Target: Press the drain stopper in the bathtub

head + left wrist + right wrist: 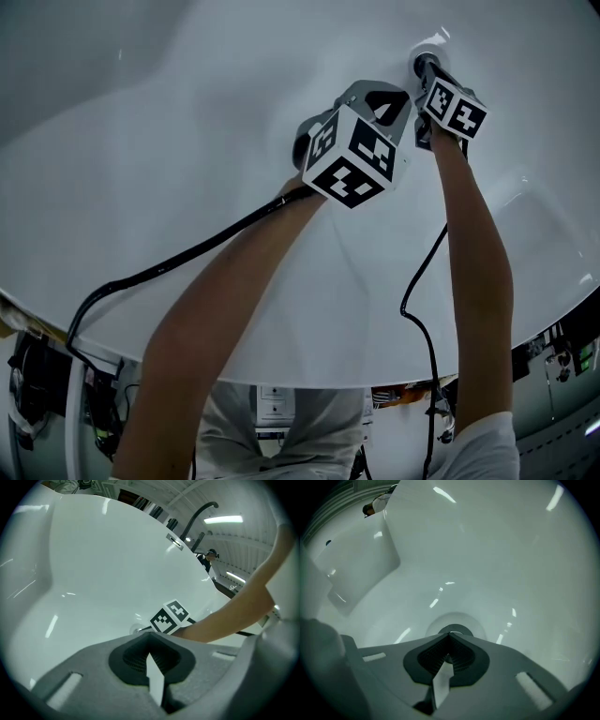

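Observation:
The drain stopper (425, 58) is a round dark-ringed disc in a shallow dish at the far end of the white bathtub (187, 141). My right gripper (429, 67) reaches out to it, jaws shut, tips at the stopper. In the right gripper view the stopper (455, 629) shows just past the closed tips of the right gripper (450, 637). My left gripper (382, 101) hovers a little to the left of the drain, shut and holding nothing. From the left gripper view, the left gripper (150, 638) points toward the right gripper's marker cube (169, 617) and the drain (136, 630).
Black cables (178, 258) trail from both grippers over the tub's near rim (281, 377). A dark curved faucet (198, 515) stands beyond the tub's far edge. Cabling and gear (28, 384) sit below the rim at left. The tub walls slope up on all sides.

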